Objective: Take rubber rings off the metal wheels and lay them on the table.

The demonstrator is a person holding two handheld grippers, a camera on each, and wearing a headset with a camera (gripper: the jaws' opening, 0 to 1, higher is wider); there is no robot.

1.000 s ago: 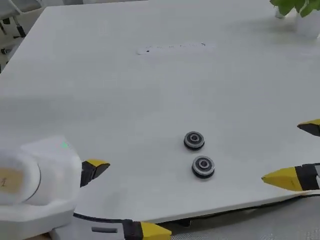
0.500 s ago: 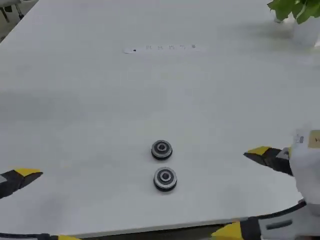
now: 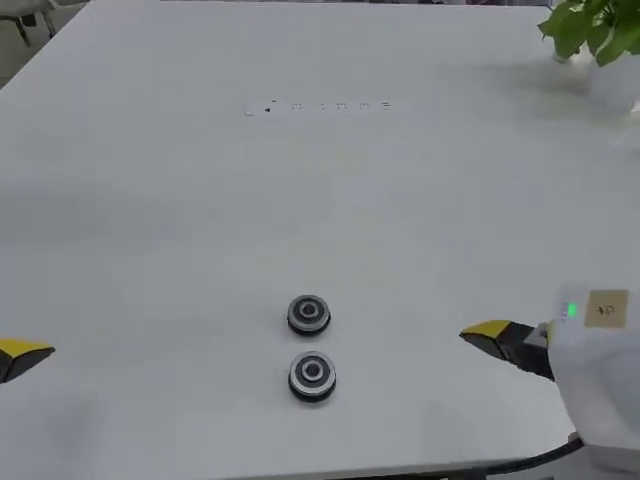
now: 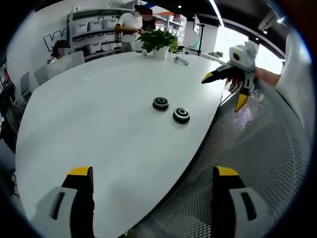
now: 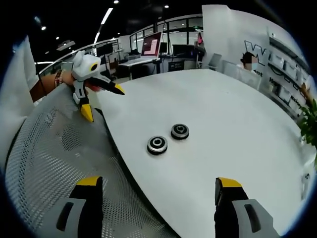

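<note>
Resting on smooth white table (image 3: 180, 230) — two round metal wheels (image 3: 308, 314).

We have drawn the left gripper (image 4: 151, 173) back, so the metal wheels (image 3: 312, 376) now lie farther out ahead of its fingers. Our right gripper (image 5: 158, 181) has edged in, its fingers slightly nearer them.

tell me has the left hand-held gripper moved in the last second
Yes. In the head view the left hand-held gripper has drawn back leftward, farther from the two metal wheels.
</note>
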